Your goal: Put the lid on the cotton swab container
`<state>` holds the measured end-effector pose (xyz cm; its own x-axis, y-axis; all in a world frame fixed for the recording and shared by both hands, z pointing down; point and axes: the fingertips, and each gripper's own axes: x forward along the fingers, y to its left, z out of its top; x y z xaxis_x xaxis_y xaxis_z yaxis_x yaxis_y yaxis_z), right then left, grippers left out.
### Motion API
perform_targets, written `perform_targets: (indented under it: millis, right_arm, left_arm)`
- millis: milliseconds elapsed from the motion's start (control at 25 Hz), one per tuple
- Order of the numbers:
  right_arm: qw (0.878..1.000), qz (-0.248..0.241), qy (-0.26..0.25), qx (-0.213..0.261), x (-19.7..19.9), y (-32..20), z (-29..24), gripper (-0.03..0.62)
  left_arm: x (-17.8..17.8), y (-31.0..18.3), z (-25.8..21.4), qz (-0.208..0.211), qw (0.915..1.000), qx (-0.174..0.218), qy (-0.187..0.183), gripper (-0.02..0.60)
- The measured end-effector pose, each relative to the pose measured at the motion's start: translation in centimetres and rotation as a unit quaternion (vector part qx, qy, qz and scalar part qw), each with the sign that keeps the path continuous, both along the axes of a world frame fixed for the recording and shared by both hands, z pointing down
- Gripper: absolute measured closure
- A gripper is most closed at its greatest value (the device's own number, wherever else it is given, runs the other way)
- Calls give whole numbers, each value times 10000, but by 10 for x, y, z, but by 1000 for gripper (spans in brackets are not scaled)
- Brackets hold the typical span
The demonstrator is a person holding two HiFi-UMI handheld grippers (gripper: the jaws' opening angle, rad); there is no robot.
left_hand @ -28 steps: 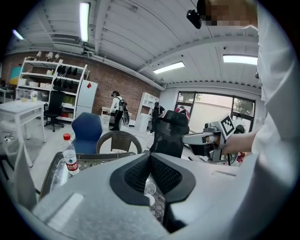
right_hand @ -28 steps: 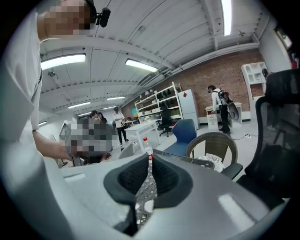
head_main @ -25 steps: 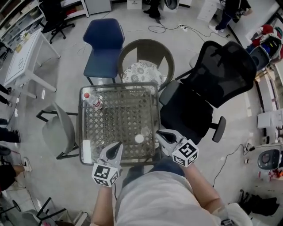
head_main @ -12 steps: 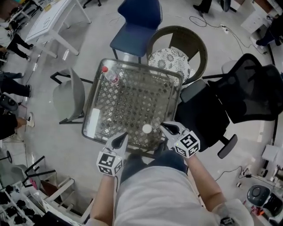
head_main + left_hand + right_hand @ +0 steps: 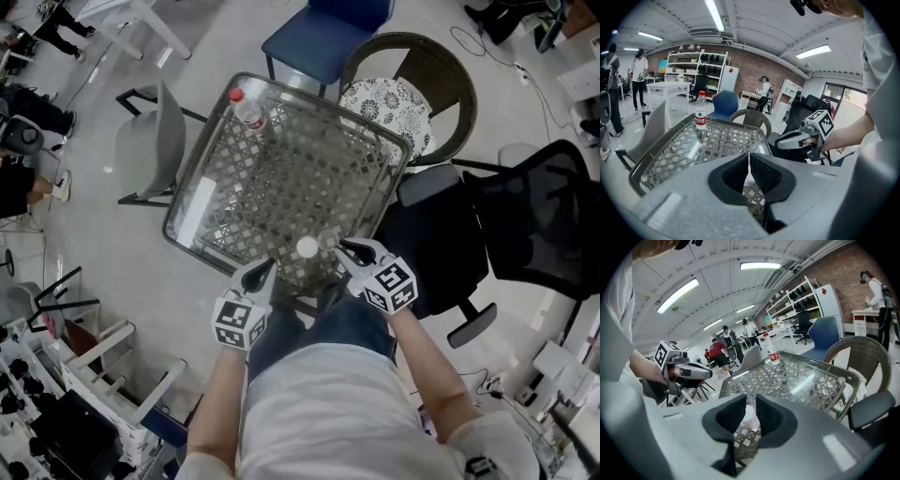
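Fig.: head view plus both gripper views. Ref. landmark = glass-topped wicker table point(image 5: 300, 178).

(a) lid point(image 5: 307, 247): white, round, lies flat at the table's near edge, twd its right corner.
(b) cotton swab container point(image 5: 327, 240): small, clear, on the table just beside the lid, on the side nearer the table's right corner. Lid not on it. Contents too small to tell.
(c) right gripper point(image 5: 750, 412): tips over the table's near-right edge, close by the container. Jaws a narrow gap apart, having just been opening. A white thing shows in the gap (lid or container, cannot tell which); pads not pressing on it.
(d) left gripper point(image 5: 749, 164): at the table's near edge, twd the left corner, apart from the lid. Jaws together, only a hairline slit, nothing gripped.
(e) water bottle point(image 5: 248, 110), red cap: upright at the table's far-left corner.
(f) Seats round the table: blue chair point(image 5: 323, 37) & wicker chair point(image 5: 412, 75) w/ patterned cushion at far side; grey chair point(image 5: 159, 141) at left side; black office chair point(image 5: 534, 216) at right side.
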<state>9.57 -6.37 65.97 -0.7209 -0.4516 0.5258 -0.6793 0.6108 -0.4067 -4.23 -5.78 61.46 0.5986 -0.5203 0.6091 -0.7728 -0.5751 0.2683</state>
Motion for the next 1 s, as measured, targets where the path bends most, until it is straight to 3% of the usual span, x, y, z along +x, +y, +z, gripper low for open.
perform_targets:
  millis: [240,440,1000]
  right_arm:
    - [9990,-261,105,-357,8,-3,42,454]
    - [9953,-547,-132,-783,4,2,70,424]
    - [9838,-1221,-366,-1257,-9,9,99,393]
  left_arm:
    - [8,10,37,-267,9988,-364,-171,569]
    - [16,15,64,-384,9972,-569,-287,568]
    - [18,20,103,-782,9919,-925,-384,568]
